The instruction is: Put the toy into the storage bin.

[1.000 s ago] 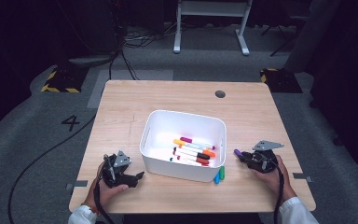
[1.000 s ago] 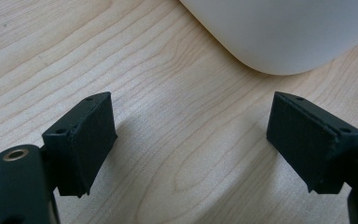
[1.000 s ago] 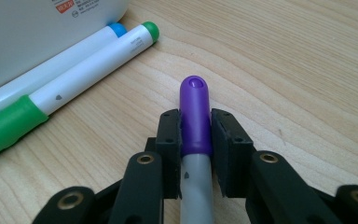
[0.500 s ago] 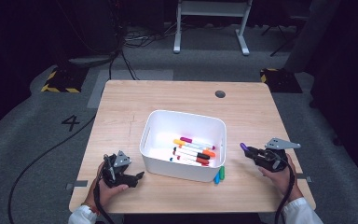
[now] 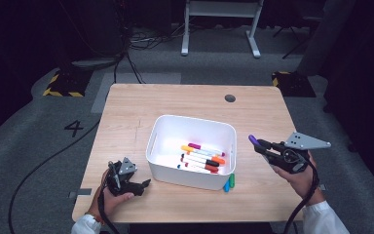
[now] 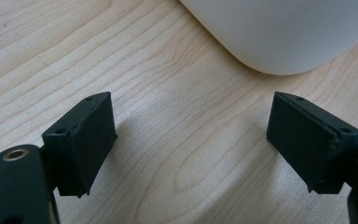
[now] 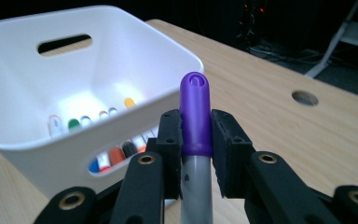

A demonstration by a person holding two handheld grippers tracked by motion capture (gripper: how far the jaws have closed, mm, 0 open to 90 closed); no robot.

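Since a second ago my right gripper (image 5: 254, 143) has come up off the table beside the bin and now hangs in the air to the right of it, purple-capped marker (image 5: 252, 140) still clamped. Left hand hasn't budged.

Left to right, high view:

Left gripper (image 5: 143, 184) sits on the table (image 5: 126, 112) at the near-left, just beside the bin's left front corner, not touching it. From its own view the jaws stand wide apart, nothing between the pads (image 6: 91, 140), bare wood under them, the bin's rounded corner (image 6: 279, 32) ahead.

White bin (image 5: 191, 124) is mid-table, slightly toward my side. Several markers (image 5: 202, 158) lie in a loose pile on its floor, toward the right half: orange, magenta, red and dark caps that I can make out. A hand slot shows in its left wall.

Two loose markers, one green (image 5: 232, 180) and one blue (image 5: 226, 186), lie on the table touching or just beside the bin's near-right corner; can't tell which.

Right gripper: jaws closed hard on the marker (image 7: 196, 116), pads pinching the lower part of the purple cap where it meets the grey barrel. Cap end sticks out past the jaw tips, pointing toward the bin (image 7: 74, 65). The marker is outside the bin, near its right wall, not over the opening.

A round hole (image 5: 230, 98) sits in the table's far-right area.
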